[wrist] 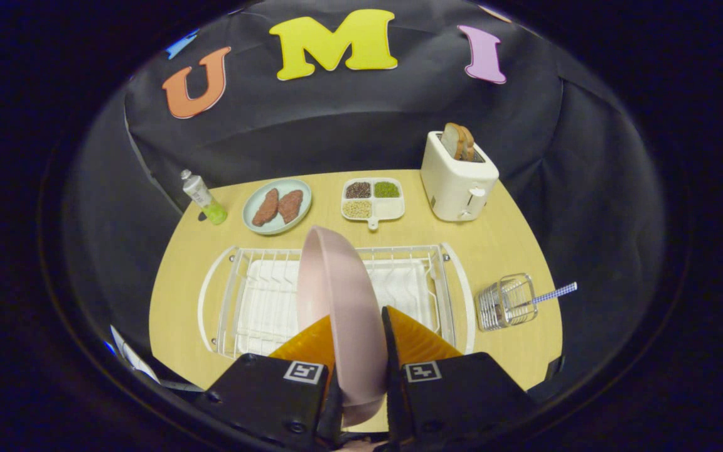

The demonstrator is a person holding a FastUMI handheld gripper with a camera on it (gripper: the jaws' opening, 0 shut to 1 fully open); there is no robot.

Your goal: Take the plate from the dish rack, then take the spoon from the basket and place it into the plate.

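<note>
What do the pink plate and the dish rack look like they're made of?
Pink plate, clamped in the hand-held gripper: likely matte plastic or melamine, with an even colour and soft sheen. Dish rack: thin white-coated wire, probably metal.

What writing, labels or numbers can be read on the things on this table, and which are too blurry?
None can be read.
Bottle: a label wraps it, print too small to read.
Toaster: no marking legible.
Gripper, shut on the pink plate: two square black-and-white code tags, patterns rather than words.
Dish rack and wire basket: no text visible.
</note>
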